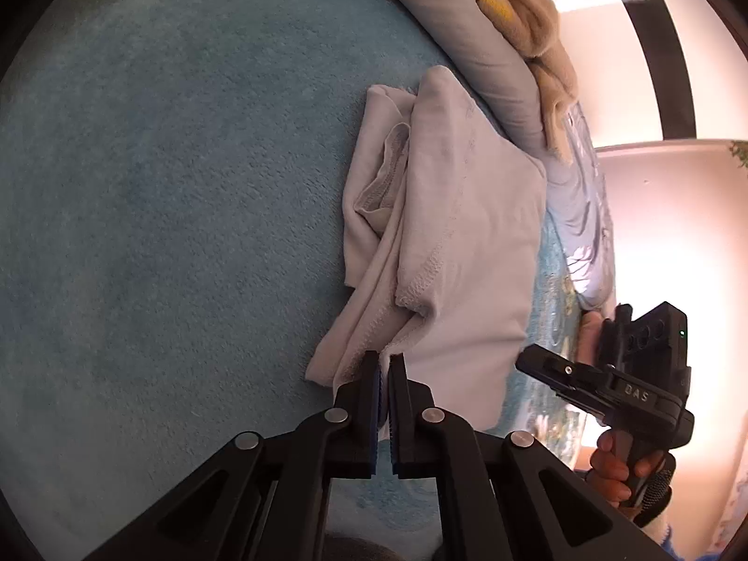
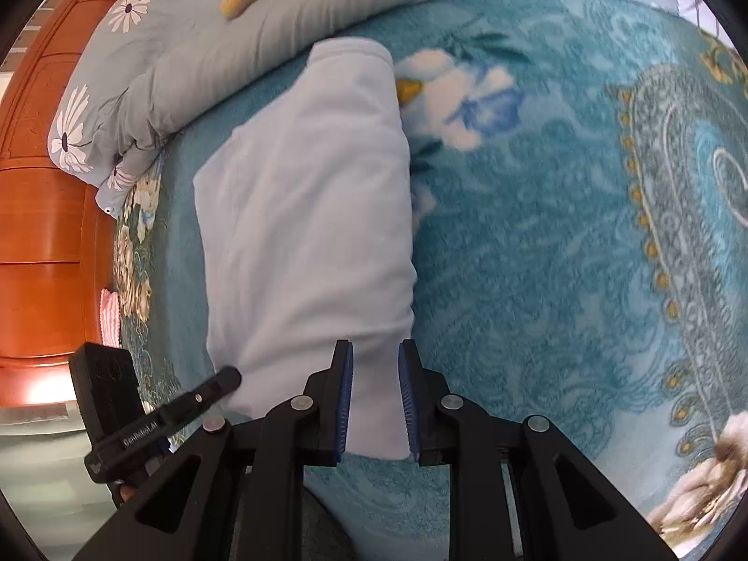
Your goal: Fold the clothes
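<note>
Folded pale garment (image 1: 463,233) lies on the teal floral blanket (image 2: 537,243), just short of the grey daisy-print quilt (image 2: 196,61) bunched along the far side; a tan plush toy (image 1: 528,14) rests on top of that quilt. In the left wrist view the left gripper (image 1: 384,362) has its jaws nearly together at the garment's near hem, and a thin fold of cloth appears to sit between the blue pads, though the contact is hard to confirm from this angle; loose stitched edges spill out on the garment's left side. The right gripper (image 2: 375,350) stands parted over the near end of the garment, nothing pinched between its fingers; an orange wooden cabinet (image 2: 42,215) stands beyond the bed edge.
</note>
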`<state>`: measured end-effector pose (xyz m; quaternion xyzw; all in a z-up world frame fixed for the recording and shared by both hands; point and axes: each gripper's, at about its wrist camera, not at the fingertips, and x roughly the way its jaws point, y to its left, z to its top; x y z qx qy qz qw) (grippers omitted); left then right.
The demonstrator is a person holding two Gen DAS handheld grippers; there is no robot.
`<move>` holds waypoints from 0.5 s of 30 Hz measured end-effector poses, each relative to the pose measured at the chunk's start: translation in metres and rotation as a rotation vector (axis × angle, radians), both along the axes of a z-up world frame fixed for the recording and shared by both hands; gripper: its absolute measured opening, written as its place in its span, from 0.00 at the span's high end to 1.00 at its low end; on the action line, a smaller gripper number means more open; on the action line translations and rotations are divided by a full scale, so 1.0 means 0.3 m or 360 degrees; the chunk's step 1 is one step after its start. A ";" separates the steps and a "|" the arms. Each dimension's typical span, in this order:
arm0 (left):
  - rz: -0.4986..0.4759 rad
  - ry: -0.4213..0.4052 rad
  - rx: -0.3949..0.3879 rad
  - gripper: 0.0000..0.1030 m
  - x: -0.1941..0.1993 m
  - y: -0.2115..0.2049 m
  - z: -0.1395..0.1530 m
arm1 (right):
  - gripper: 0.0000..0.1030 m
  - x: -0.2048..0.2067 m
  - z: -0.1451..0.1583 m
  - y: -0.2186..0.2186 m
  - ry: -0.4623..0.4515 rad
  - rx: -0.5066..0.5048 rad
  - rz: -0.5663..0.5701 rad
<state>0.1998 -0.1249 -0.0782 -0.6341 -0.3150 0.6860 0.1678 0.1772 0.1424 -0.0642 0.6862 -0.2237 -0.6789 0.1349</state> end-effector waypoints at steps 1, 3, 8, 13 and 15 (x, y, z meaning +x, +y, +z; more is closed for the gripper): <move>-0.0012 0.0004 -0.0026 0.93 -0.004 0.005 0.000 | 0.69 0.010 -0.009 0.002 -0.0011 -0.0015 0.0001; -0.0002 -0.0002 -0.0019 0.93 -0.006 0.002 -0.005 | 0.64 0.030 -0.028 0.004 -0.0040 -0.0052 0.0008; 0.0016 -0.0017 -0.0013 0.93 -0.007 -0.005 -0.014 | 0.61 0.072 -0.074 -0.010 -0.0111 -0.0095 0.0033; -0.0004 0.0013 0.0030 0.92 -0.007 -0.031 0.017 | 0.61 0.084 -0.096 -0.030 -0.0120 -0.0136 0.0005; -0.0002 0.0035 0.0050 0.87 -0.012 -0.055 0.036 | 0.61 0.091 -0.099 -0.038 -0.0129 -0.0174 -0.0010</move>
